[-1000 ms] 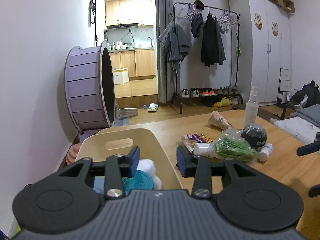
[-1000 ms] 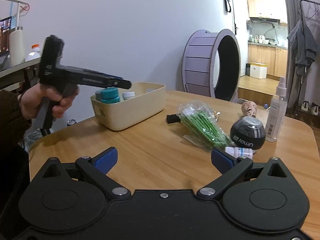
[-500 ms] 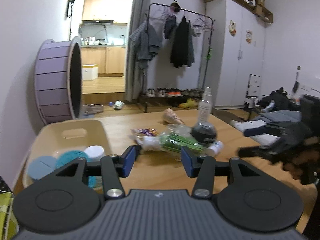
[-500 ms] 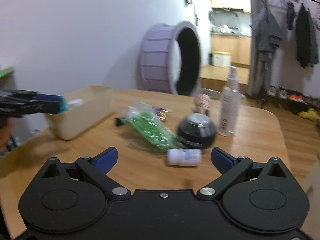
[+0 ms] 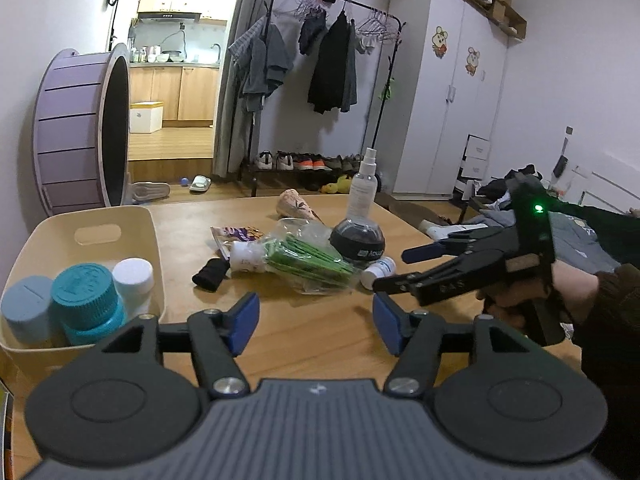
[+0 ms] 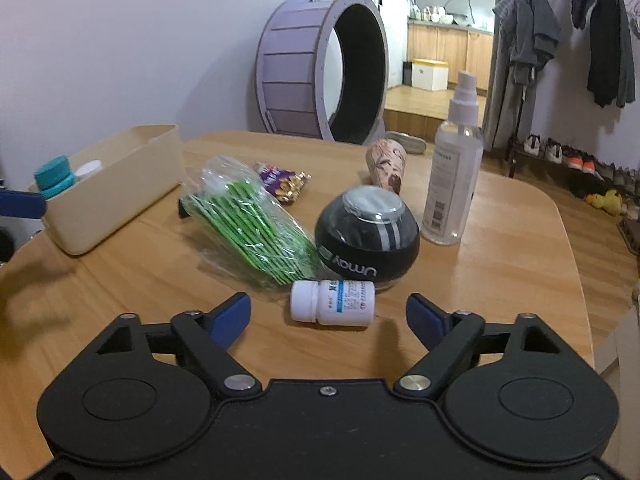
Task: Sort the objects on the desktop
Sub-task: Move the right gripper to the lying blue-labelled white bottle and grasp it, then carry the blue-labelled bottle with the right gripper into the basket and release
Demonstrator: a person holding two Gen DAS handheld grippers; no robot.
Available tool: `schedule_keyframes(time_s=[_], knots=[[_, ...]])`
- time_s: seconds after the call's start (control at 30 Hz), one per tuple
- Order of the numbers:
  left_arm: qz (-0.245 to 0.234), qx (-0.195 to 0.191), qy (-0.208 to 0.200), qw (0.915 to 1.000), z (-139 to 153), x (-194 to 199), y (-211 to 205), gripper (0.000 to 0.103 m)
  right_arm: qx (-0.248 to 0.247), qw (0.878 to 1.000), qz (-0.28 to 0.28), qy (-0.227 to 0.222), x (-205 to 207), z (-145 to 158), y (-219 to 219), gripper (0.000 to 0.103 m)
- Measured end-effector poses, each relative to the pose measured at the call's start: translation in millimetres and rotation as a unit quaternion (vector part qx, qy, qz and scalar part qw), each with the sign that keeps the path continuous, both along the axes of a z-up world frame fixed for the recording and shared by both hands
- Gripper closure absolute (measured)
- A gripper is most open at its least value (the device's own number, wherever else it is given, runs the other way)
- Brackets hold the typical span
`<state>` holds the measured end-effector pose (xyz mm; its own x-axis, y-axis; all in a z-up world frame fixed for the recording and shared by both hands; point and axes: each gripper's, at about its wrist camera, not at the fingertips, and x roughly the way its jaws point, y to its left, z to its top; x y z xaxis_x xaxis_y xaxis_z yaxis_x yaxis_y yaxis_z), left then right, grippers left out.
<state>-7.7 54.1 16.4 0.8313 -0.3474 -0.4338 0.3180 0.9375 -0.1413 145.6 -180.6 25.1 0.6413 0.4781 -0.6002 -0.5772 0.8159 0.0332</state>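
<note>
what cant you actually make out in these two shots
- Second white bottle: left wrist view, its body is hidden under the bag of green sticks.
- Pill bottle label: right wrist view, print too small to read.
- Bin contents: right wrist view, its wall hides all but the bottle tops.
- Snack packet: partly hidden behind the bag.

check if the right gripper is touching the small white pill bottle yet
Apart. The right wrist view shows the right gripper open, with bare table between each blue finger and the white pill bottle lying on its side.
</note>
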Motion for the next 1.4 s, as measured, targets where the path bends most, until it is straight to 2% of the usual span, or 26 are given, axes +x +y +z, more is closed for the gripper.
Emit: schedule_keyframes(time_s=[0.13,0.2,0.4,0.63,0.8,0.97,1.17,1.4], knots=[[-0.005,-0.004,0.001,1.0000,0,-2,-1,0.040,0.003,1.000,-0.003,0.016,6,-4,0,0.041],[-0.005,-0.003,0.000,1.0000,0,-3,-1,0.040,0.003,1.000,-0.003,0.023,6,-5,1,0.056],[0.000,-0.006,-0.002,1.0000,2,-7,1,0.040,0.020,1.000,-0.005,0.017,-3,3,-8,0.057],[0.050,-0.003,0.003,0.9987,11,-22,17,0.040,0.071,0.997,0.023,-0.008,-27,35,-5,0.057],[0.087,-0.002,0.006,0.9962,17,-32,29,0.034,0.095,0.991,0.089,-0.017,-35,61,31,0.057],[0.154,-0.008,0.011,0.9880,27,-40,54,0.027,0.102,0.983,0.149,-0.017,-29,79,80,0.057],[0.199,-0.010,0.000,0.9800,40,-46,79,0.024,0.109,0.975,0.194,0.012,-5,81,136,0.057],[0.226,-0.025,-0.004,0.9737,36,-43,101,0.022,0.092,0.971,0.215,0.039,20,71,189,0.056]])
